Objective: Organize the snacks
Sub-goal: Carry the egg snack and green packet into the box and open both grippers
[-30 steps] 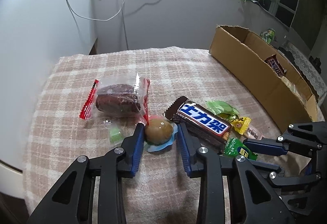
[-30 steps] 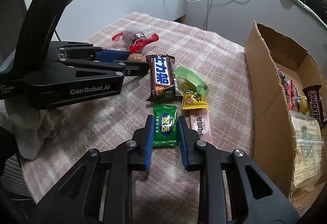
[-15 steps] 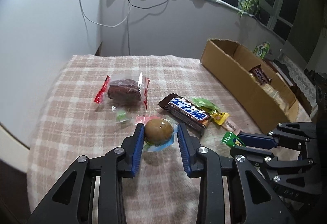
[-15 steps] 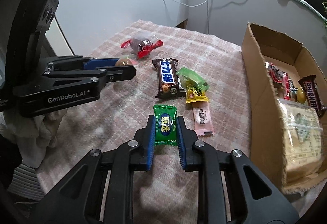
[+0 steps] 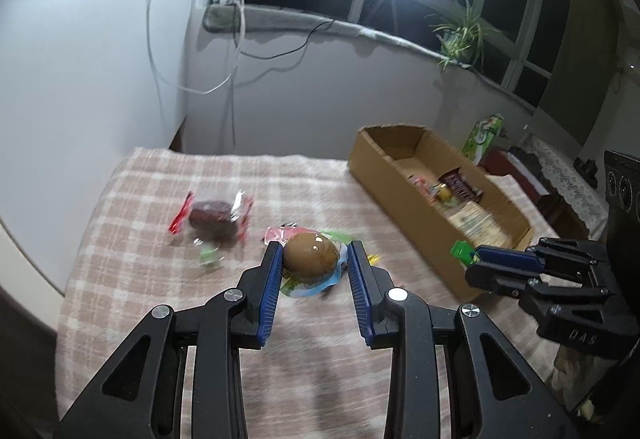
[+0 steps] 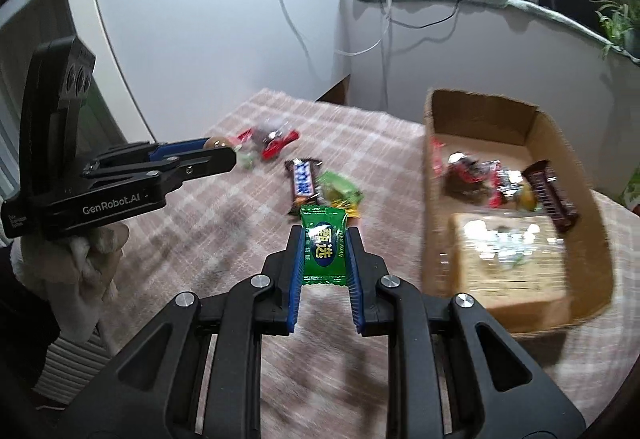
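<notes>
A table covered with a pink-and-cream checked cloth (image 6: 224, 215) is carrying everything. Lying on the cloth near its far left is a clear packet with red ends (image 5: 214, 215) holding something dark, and a small green sweet (image 5: 208, 257) is sitting just in front of it. Nearer the middle, a chocolate bar (image 6: 303, 181) is lying with a green wrapper (image 6: 338, 189) just beside it and a yellow one (image 6: 352, 212) touching that. A long cardboard box (image 6: 434, 207) is resting along the cloth's right side.
</notes>
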